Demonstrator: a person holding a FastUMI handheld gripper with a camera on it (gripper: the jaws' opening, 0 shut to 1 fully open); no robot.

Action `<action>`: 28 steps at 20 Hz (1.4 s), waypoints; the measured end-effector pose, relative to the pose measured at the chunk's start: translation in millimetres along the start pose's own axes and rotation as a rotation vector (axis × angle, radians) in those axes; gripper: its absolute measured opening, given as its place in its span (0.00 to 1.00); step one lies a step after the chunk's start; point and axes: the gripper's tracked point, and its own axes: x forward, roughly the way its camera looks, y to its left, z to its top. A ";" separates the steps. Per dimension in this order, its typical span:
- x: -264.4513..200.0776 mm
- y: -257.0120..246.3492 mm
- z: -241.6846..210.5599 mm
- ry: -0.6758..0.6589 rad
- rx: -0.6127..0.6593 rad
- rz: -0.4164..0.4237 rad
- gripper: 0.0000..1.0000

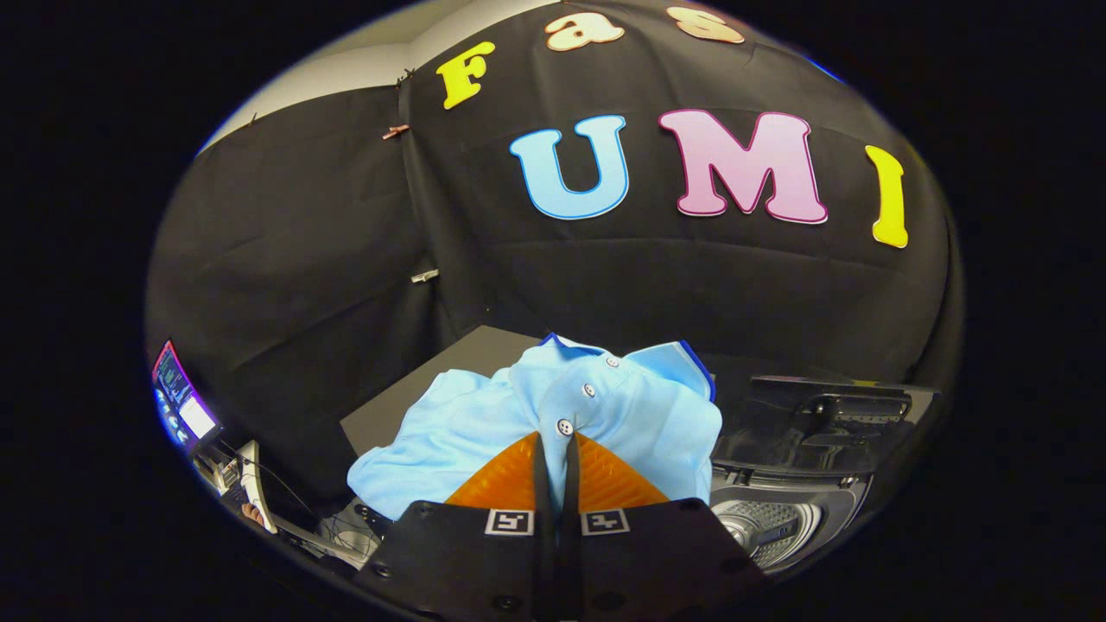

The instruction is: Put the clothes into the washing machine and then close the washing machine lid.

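Against the booth's black wall (311,259), gripper view, one frame.

Wall: black cloth, creased, with a seam running down it and two small clips (397,131) on that seam.

Table (449,380): dark top; only its far left corner and left edge are visible, reaching out from behind the shirt toward the wall.

Washer (778,510): dark top-loader to the right of the fingers and lower than the shirt. Lid (829,415) is raised and tilted back toward the wall. Drum (765,523) is exposed, perforated metal. The visible part of the drum holds no clothing; the rest is hidden by the gripper body.

Shirt (639,432): light blue, with a darker blue edge on the collar and a buttoned placket showing three white buttons (565,427). It is bunched and draped, held up just ahead of the fingers, hanging to both sides. Its left portion overlaps the table's near part; its right portion reaches the washer's left rim. Cannot tell whether its lower folds rest on the table.

Gripper (557,449): fingers nearly together, a narrow slit between them, with shirt fabric pinched at the tips just below the lowest button.

Left of the table: a lit screen (181,406) and loose cables (346,536).
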 end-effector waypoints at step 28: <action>-115.0 -237.5 -8.8 -0.061 0.063 -0.179 0.05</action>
